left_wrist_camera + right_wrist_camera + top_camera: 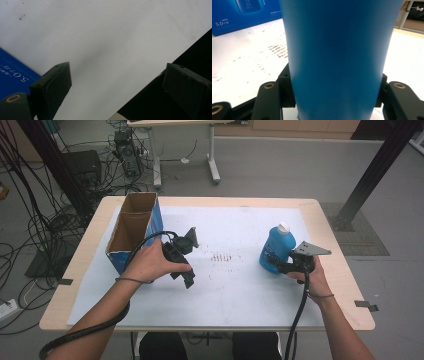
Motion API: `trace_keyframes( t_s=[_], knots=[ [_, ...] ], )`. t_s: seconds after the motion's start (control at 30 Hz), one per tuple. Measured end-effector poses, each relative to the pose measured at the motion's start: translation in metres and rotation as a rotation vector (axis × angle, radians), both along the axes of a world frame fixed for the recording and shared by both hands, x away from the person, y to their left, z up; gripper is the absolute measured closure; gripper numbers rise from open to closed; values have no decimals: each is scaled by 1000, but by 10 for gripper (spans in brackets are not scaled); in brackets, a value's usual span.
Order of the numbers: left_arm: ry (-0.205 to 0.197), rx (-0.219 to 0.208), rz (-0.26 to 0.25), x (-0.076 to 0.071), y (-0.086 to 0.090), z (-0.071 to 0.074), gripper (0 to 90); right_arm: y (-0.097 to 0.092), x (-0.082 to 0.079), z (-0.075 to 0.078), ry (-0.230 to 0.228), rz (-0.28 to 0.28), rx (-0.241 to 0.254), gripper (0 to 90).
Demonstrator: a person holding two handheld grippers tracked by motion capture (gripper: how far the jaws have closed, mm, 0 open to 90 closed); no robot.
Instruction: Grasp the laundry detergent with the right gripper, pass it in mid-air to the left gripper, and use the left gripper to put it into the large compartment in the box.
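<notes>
A blue bottle [274, 249] with a white cap stands on the white sheet at the right side of the table. My right gripper [278, 267] is shut on the bottle's lower body; in the right gripper view the blue bottle [337, 57] sits between the two black jaws, which press on both its sides. My left gripper [184, 270] rests near the open cardboard box [134, 227] at the left, pointing down at the white sheet [105, 45]. Its jaws stand wide apart with nothing between them. The box's blue side [12, 77] shows at the lower left of the left gripper view.
The white sheet [225, 285] covers most of the wooden table [330, 250]. A patch of brown marks [223, 257] lies at the sheet's middle. Cables trail from both grippers off the table's near edge. Black frame posts and loose cables stand on the floor beyond the table.
</notes>
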State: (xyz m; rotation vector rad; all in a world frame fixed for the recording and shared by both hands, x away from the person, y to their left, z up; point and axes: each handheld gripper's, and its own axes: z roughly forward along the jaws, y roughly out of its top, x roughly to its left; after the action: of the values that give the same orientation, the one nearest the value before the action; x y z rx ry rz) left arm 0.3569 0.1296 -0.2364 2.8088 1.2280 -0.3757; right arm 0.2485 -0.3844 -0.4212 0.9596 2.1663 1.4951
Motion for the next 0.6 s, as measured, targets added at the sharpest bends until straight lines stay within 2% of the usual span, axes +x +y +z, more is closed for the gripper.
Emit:
trace_keyframes(
  t_s=[0.6],
  knots=[
    [-7,-20,-8,0,5,3,84,0,1,2,1,4,-8,413]
  ],
)
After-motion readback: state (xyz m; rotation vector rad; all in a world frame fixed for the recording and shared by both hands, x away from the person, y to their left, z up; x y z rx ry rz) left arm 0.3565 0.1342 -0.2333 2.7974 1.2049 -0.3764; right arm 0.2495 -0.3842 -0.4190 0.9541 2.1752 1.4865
